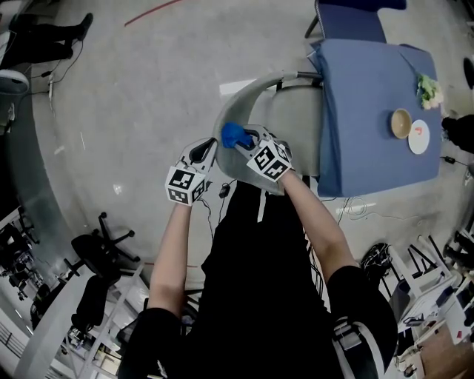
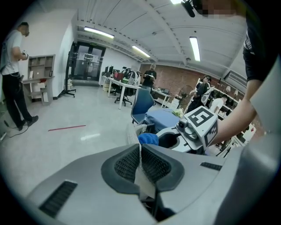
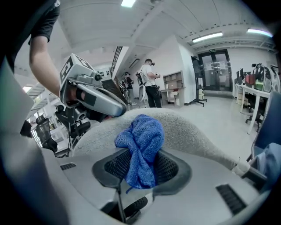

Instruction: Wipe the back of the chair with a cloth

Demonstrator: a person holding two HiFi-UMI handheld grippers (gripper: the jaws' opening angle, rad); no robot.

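Observation:
The grey fabric chair back (image 1: 248,100) curves in front of me. A crumpled blue cloth (image 1: 235,135) lies on its top edge, and my right gripper (image 1: 249,142) is shut on it. The right gripper view has the cloth (image 3: 141,140) bunched between the pads of the right gripper (image 3: 141,165), pressed on the chair back (image 3: 193,129). My left gripper (image 1: 207,154) sits at the left of the cloth. Its pads (image 2: 153,165) are closed on a thin pale edge of the chair back (image 2: 132,133). The cloth (image 2: 148,139) and the right gripper (image 2: 199,127) show just beyond it.
A table with a blue cover (image 1: 370,111) stands right behind the chair, holding a bowl (image 1: 401,123) and a plate (image 1: 419,137). A blue chair (image 1: 348,18) is beyond it. A black office chair (image 1: 96,252) stands at my left. A person (image 2: 13,74) stands farther off on the open floor.

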